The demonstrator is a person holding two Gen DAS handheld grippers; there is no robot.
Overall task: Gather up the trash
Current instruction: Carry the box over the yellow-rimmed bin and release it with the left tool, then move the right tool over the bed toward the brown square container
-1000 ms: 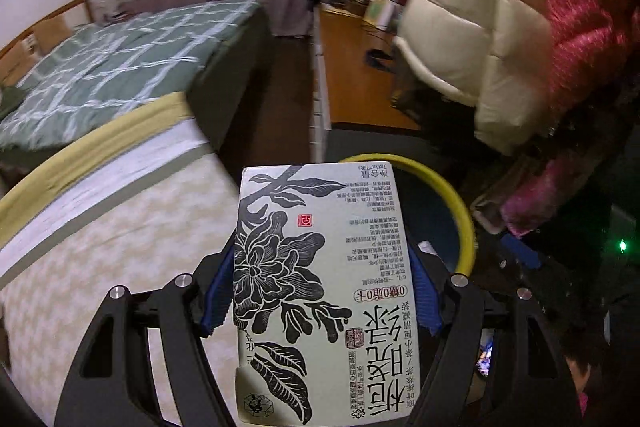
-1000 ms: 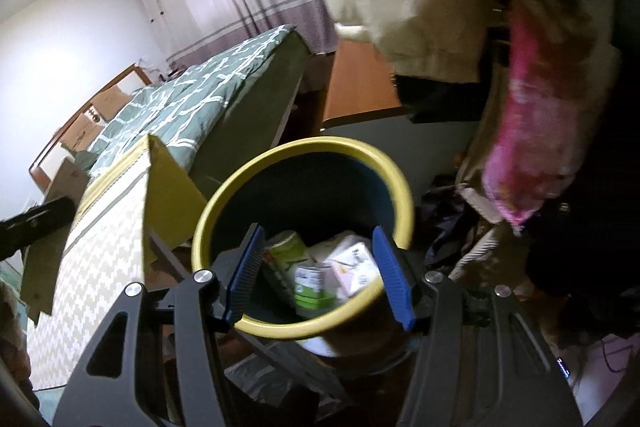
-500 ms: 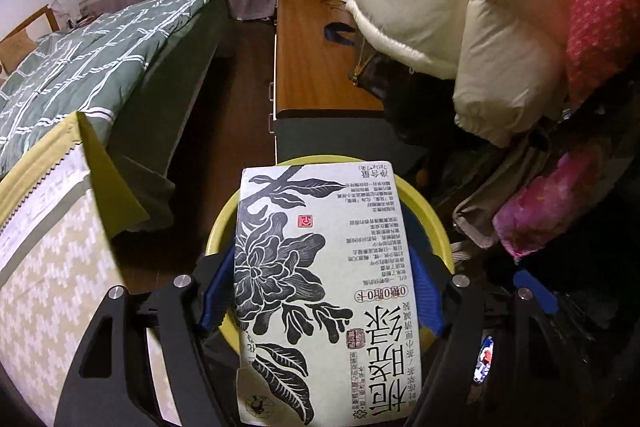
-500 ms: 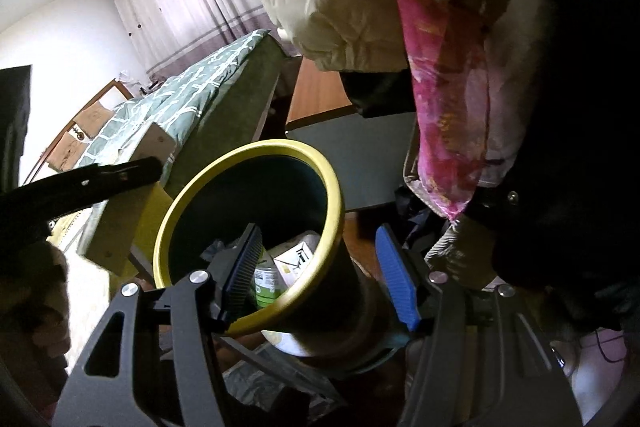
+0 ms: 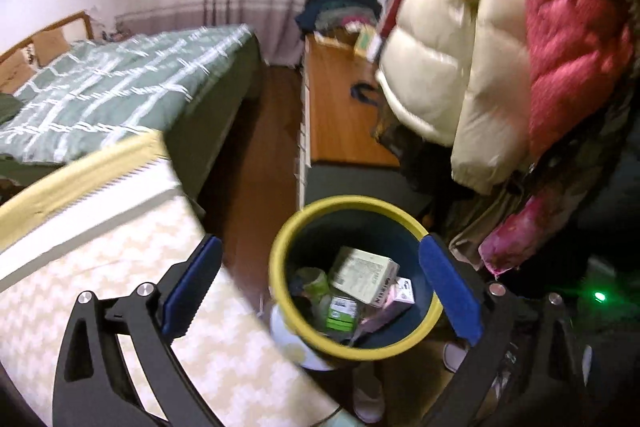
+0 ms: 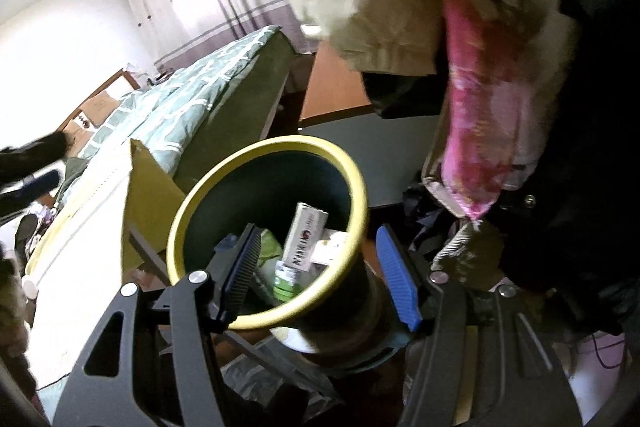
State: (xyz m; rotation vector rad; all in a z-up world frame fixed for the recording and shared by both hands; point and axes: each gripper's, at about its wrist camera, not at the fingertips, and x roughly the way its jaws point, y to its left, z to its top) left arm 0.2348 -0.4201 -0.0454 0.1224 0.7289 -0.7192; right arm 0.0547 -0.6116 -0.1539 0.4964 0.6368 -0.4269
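Now the left gripper (image 5: 318,291) is wide open and holds nothing. It hangs above the bin (image 5: 280,259), a dark bin with a yellow rim. Inside the bin a pale box (image 5: 362,273) leans on top of other trash, near the far side. A green can (image 5: 341,313) and a pink packet (image 5: 394,297) lie under it.

The right gripper (image 6: 318,273) is open too. One finger is inside the bin's near rim and the other is outside the wall, so the wall sits between them. The fingers do not look pressed on it.

The box looks light and made of thin card. It would bend if squeezed hard, so its flat sides are the best place to hold it. The bin looks stiff and smooth, maybe a bit slippery. Its rim seems the best place to grab it, and it may tip if lifted from one side.

A bed (image 5: 120,87) with a green cover and puffy coats (image 5: 460,67) are close by.
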